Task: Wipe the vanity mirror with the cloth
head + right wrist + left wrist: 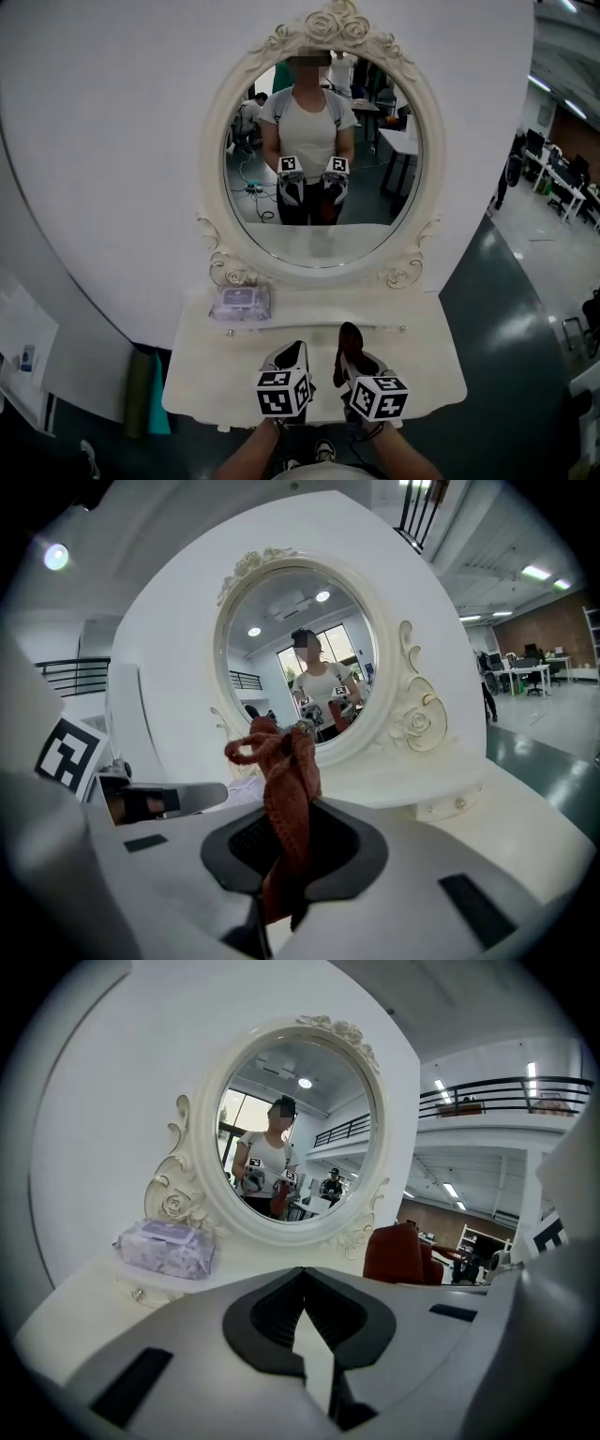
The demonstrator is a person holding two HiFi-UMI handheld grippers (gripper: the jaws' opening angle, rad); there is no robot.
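While the person stood facing the vanity mirror (319, 159), both grippers hung low in front of it, over the front edge of the white vanity top (216, 370) that runs out below the mirror's frame. The right gripper (359, 361) was clamped tight on the cloth (286, 794), a rust-red knitted piece. The jaws pinched it near its lower end, so that the rest stood up out of them in a bunched, twisted tuft pointing toward the mirror. The cloth was well short of the glass and touched neither it nor the carved frame. It was held in the air before the mirror's lower rim.

The left gripper (303, 1274) sat just beside the right one, on the mirror's left half as the person faced it. Its jaws were drawn together until the tips met, with only a thin wedge of the white top showing behind them lower down. Nothing was held between them.

A lilac packet of wipes (242, 302) lay flat on the vanity top at the mirror's lower left, close against the scrolled foot of the frame. In the mirror's glass the person appeared from the shoulders down in a white shirt, holding up both marker cubes side by side.
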